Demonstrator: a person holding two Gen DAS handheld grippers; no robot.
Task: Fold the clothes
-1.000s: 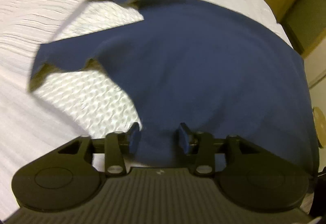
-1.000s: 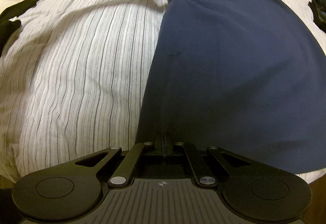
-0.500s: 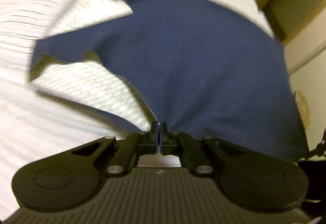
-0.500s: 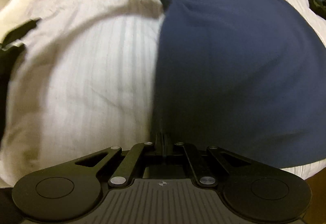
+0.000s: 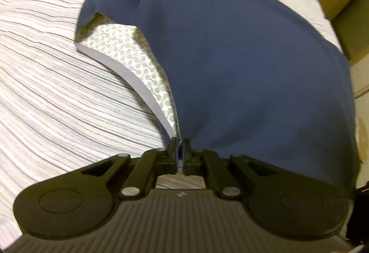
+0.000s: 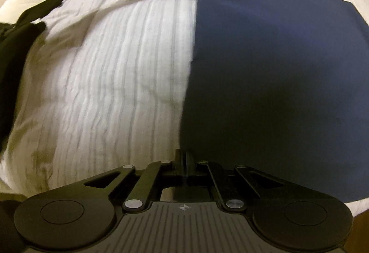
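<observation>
Claws both clamped on navy garment (image 5: 253, 68): left claw (image 5: 180, 144) at its patterned-lined edge; right claw (image 6: 184, 156) at another edge.

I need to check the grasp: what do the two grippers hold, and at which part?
Both hold the navy garment at its edge: the left gripper is shut on the side edge, and the right gripper on a corner.

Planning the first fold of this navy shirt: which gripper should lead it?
Probably the left gripper: it pinches the navy shirt where the edge has lifted, showing patterned lining. The right gripper holds a flat-lying edge.
</observation>
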